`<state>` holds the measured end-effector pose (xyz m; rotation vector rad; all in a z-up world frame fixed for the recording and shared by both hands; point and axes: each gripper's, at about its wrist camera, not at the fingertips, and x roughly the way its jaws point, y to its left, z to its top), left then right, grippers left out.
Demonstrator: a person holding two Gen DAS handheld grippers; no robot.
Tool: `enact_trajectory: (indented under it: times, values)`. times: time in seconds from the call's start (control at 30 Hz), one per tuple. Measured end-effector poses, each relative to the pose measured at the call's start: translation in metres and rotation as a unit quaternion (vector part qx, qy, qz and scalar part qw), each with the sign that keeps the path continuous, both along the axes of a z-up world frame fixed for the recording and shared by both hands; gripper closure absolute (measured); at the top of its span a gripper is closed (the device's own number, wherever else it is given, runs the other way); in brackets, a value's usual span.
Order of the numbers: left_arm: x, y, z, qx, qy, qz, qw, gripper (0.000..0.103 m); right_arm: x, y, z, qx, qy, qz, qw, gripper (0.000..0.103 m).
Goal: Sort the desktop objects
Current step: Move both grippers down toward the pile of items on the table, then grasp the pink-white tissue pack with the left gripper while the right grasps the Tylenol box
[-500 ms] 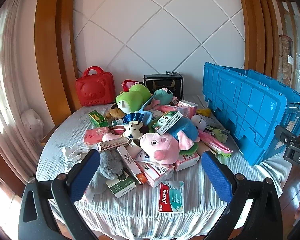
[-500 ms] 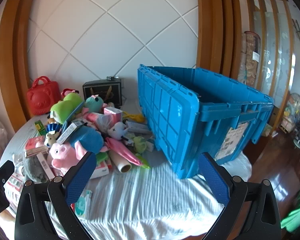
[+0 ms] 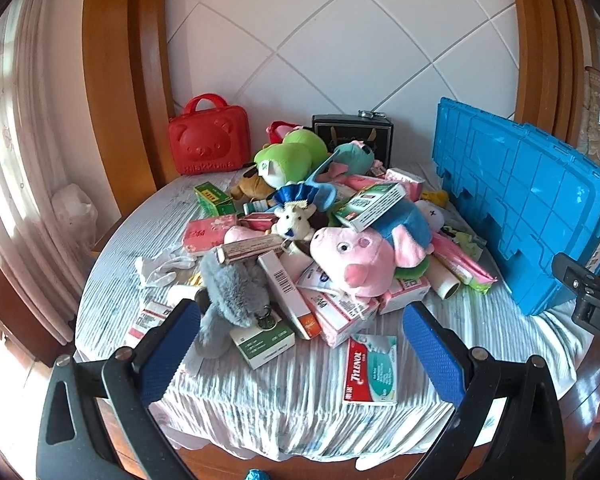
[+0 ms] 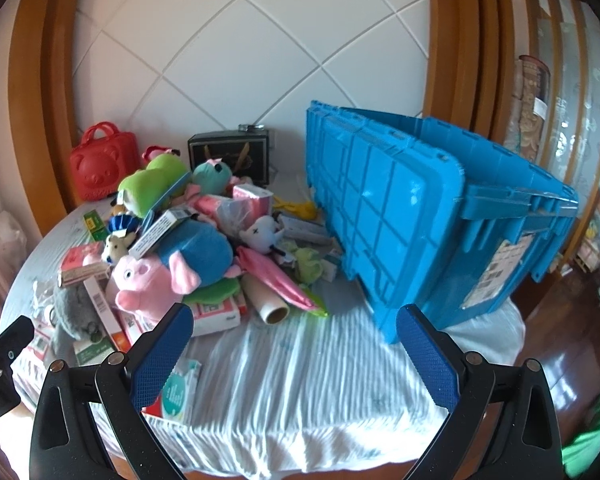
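Hovering w/ both jaws spread, nothing between: left gripper (image 3: 300, 336) at frame btm facing toy/box pile (image 3: 320, 240) at center; right gripper (image 4: 294, 340) btm, blue crate (image 4: 440, 220) center-right.

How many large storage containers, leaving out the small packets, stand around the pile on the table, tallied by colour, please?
Red: 1, the red bear-face case
Black: 1, the black case
Blue: 1, the blue crate
Total: 3
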<state>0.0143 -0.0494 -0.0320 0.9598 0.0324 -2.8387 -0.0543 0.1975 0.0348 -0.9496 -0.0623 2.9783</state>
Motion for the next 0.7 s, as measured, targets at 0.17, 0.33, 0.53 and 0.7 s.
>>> enact_trajectory:
  times: [0.17, 0.33, 0.53, 0.7]
  values:
    - [-0.011, -0.054, -0.032, -0.004, -0.037, 0.051, 0.998, 0.0, -0.019, -0.03, -0.032, 0.003, -0.047, 0.022, 0.999, 0.0]
    - [-0.027, -0.107, -0.072, -0.01, -0.08, 0.07, 0.9943, 0.0, -0.038, -0.063, -0.073, -0.002, -0.101, 0.029, 0.994, 0.0]
    - [-0.053, -0.154, -0.126, -0.002, -0.142, 0.079, 0.9867, 0.0, -0.057, -0.106, -0.127, 0.004, -0.167, 0.032, 0.985, 0.0]
    - [-0.079, -0.176, -0.161, 0.016, -0.19, 0.066, 0.9795, 0.001, -0.07, -0.135, -0.17, 0.007, -0.22, 0.029, 0.975, 0.005]
